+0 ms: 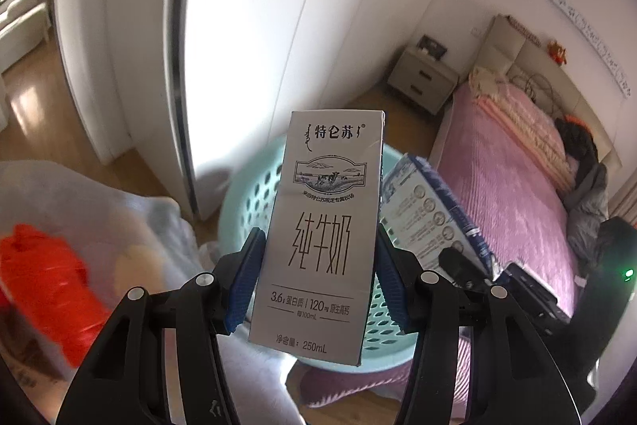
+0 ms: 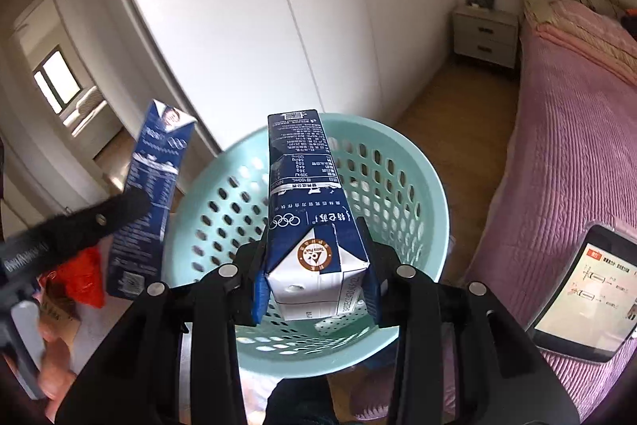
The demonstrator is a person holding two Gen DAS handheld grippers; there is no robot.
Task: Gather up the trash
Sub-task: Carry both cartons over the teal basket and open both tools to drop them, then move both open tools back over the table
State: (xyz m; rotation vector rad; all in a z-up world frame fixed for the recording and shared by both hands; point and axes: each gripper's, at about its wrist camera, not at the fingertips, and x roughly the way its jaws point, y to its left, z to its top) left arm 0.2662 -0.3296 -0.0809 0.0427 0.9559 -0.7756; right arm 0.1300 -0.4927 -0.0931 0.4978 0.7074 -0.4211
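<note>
At far left in the right wrist view, the left gripper (image 2: 131,210) is clamped on a milk carton (image 2: 149,202) that hangs just outside the rim of the mint laundry basket (image 2: 418,186). It probably needs carrying further over the opening before its pads let go. Next, the right gripper (image 2: 316,289) is clenched on a second carton (image 2: 306,194), poised over the basket's mouth. Keeping it above the centre and low should stop it glancing off the rim. To the right lie the pink bed (image 2: 577,154) and a lit tablet (image 2: 593,289).
</note>
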